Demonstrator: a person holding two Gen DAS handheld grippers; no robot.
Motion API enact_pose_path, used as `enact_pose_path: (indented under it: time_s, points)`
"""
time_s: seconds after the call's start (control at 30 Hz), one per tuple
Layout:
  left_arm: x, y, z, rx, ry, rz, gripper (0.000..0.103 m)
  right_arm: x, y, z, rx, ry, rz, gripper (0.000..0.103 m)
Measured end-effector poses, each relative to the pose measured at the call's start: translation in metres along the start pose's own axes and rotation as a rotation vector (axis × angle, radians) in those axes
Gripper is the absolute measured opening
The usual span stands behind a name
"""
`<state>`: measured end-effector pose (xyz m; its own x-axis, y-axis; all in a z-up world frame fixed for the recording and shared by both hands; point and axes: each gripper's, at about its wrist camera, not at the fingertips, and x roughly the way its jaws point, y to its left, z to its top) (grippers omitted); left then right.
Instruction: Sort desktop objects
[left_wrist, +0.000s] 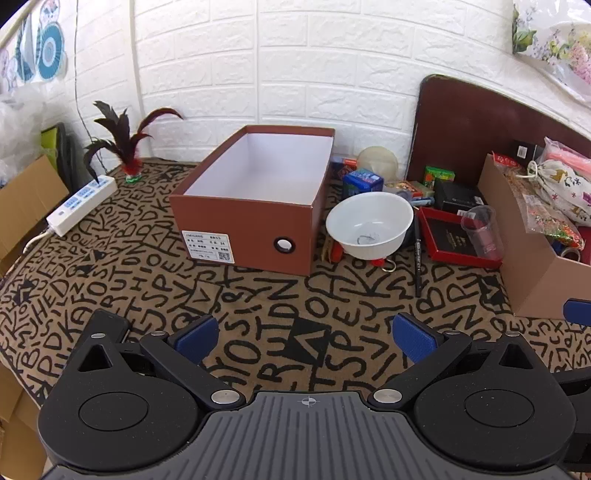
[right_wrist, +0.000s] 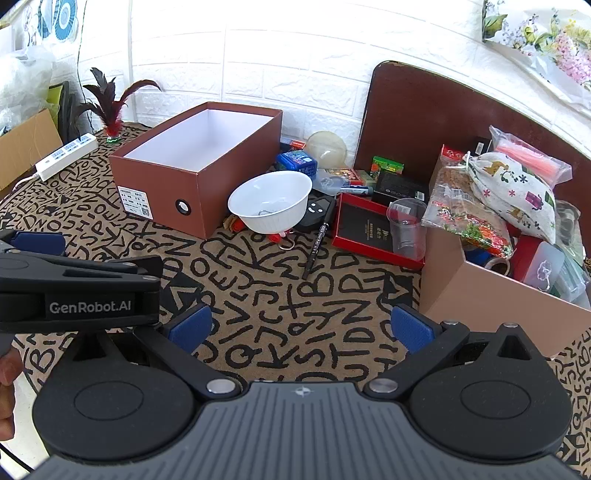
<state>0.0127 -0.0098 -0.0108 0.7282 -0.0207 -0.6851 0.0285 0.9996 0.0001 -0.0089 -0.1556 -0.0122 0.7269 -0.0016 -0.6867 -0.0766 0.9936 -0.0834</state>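
Observation:
An empty brown shoebox (left_wrist: 255, 206) (right_wrist: 199, 173) stands open on the letter-print tablecloth. Right of it a white bowl (left_wrist: 369, 223) (right_wrist: 271, 201) rests tilted on small items. A black marker (left_wrist: 417, 254) (right_wrist: 317, 243), a red-framed black box (left_wrist: 454, 236) (right_wrist: 369, 230) and a clear plastic cup (left_wrist: 482, 230) (right_wrist: 408, 227) lie further right. My left gripper (left_wrist: 306, 336) is open and empty above bare cloth. My right gripper (right_wrist: 301, 325) is open and empty, near the tan box. The left gripper's body (right_wrist: 74, 288) shows at the left of the right wrist view.
A tan cardboard box (left_wrist: 535, 258) (right_wrist: 491, 295) full of bags and tape stands at the right. Small boxes and a blue cube (left_wrist: 362, 182) (right_wrist: 297, 162) crowd behind the bowl. A power strip (left_wrist: 81, 205) and a feather shuttlecock (left_wrist: 129, 155) are at the far left. A dark board (right_wrist: 424, 122) leans on the wall.

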Motion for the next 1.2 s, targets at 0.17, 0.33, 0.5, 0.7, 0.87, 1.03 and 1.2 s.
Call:
enact_pose_path:
  time_s: [0.17,0.33,0.5,0.7,0.87,1.03,1.2]
  points:
    - [0.005,0.0,0.003,0.002,0.007,-0.004,0.103,0.004,-0.002,0.001,0.006,0.009,0.006,0.103]
    - [0.01,-0.001,0.004,0.001,0.01,-0.005,0.103,0.007,-0.003,0.003,0.01,0.015,0.007,0.103]
    - [0.02,-0.001,0.006,0.008,0.027,-0.004,0.103,0.019,-0.005,0.005,0.015,0.034,0.012,0.103]
    - [0.044,-0.004,0.01,0.004,0.057,-0.027,0.103,0.042,-0.01,0.007,0.026,0.062,0.016,0.103]
    - [0.068,-0.007,0.013,0.003,0.088,-0.049,0.103,0.066,-0.018,0.007,0.049,0.081,0.016,0.103]
    - [0.093,-0.011,0.018,0.011,0.112,-0.066,0.103,0.091,-0.025,0.009,0.07,0.091,0.016,0.103]
    - [0.115,-0.014,0.029,0.013,0.114,-0.094,0.101,0.113,-0.031,0.014,0.088,0.065,0.028,0.103]
